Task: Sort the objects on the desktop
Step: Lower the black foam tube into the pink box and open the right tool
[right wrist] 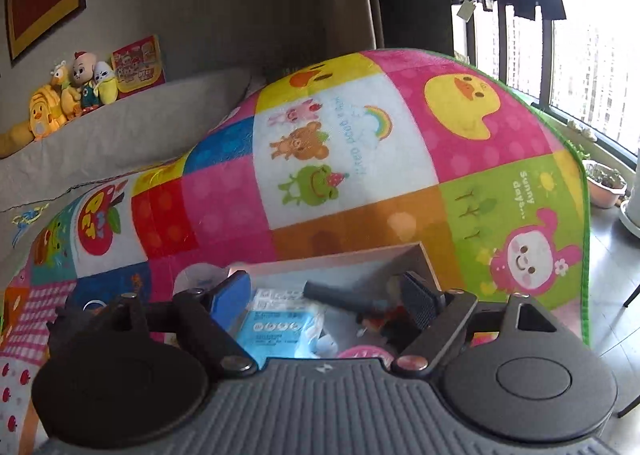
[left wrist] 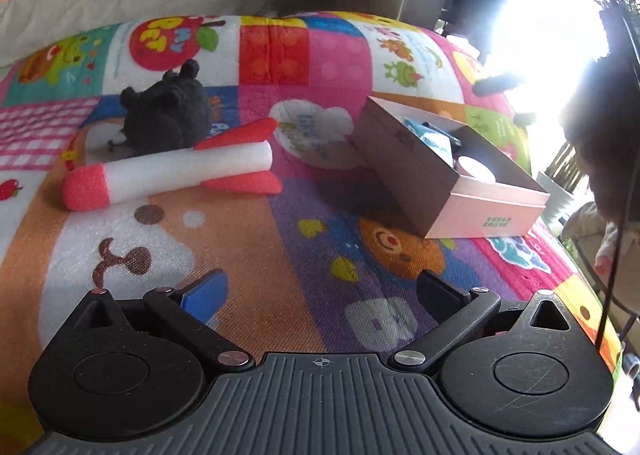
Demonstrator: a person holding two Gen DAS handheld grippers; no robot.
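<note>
Foam rocket (left wrist: 172, 171) appears only from the left wrist.

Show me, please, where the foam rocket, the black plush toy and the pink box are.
foam rocket (left wrist: 188, 169): left wrist view, on its white body.
black plush toy (left wrist: 168, 115): left wrist view, on its round body.
pink box (left wrist: 486, 215): left wrist view, on its pink end wall.

Left wrist: low over the play mat (left wrist: 280, 239), the pink box (left wrist: 486, 215) near, ahead-right.
Right wrist: tilted down just above that box (right wrist: 340, 257).
Shared: box, mat.
</note>
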